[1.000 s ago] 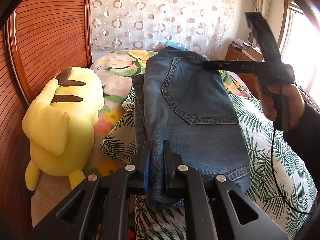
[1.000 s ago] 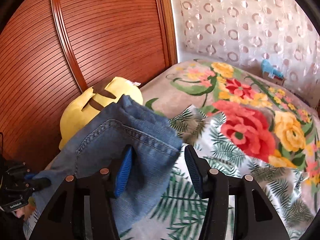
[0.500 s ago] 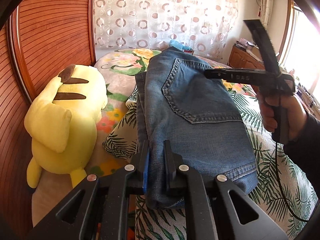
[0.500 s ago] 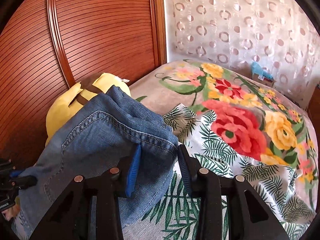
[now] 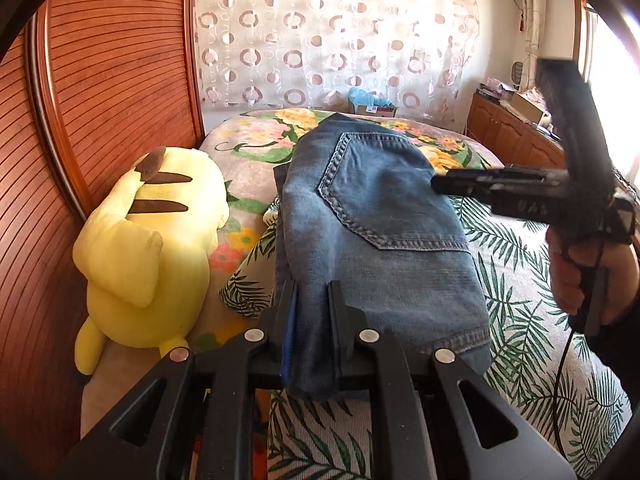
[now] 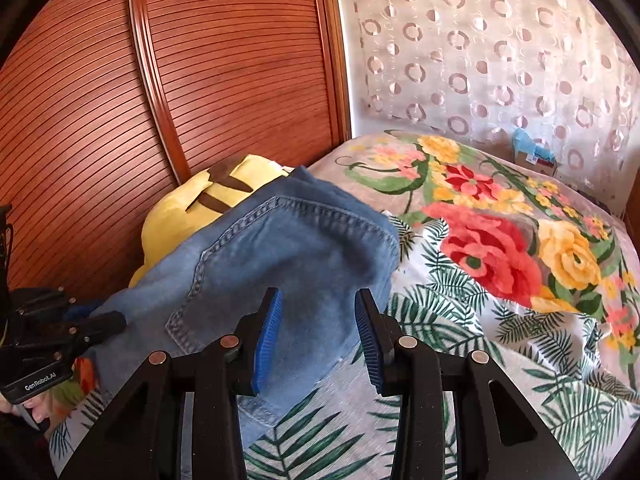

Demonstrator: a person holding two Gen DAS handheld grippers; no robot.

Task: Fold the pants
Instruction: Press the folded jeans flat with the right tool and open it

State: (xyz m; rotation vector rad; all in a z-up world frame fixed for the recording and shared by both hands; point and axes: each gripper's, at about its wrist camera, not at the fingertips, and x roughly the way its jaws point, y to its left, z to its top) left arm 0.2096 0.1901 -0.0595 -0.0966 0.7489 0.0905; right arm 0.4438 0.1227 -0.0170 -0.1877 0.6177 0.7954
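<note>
The pants (image 5: 372, 236) were found folded down to a compact bundle, back pocket up, lifted over the floral bedspread (image 6: 500, 280) just beside the yellow plush (image 5: 148, 248), so the folding itself looked about finished and setting the bundle down was judged to be the step in hand. The left gripper (image 5: 312, 320) was clamped nearly closed on the near edge of the denim, while the right gripper (image 6: 318, 332) was held partly open with fabric between its blue pads, nothing squeezed as far as could be told. Next, a level lowering onto the bed was probably called for so the layers weren't spilled.
</note>
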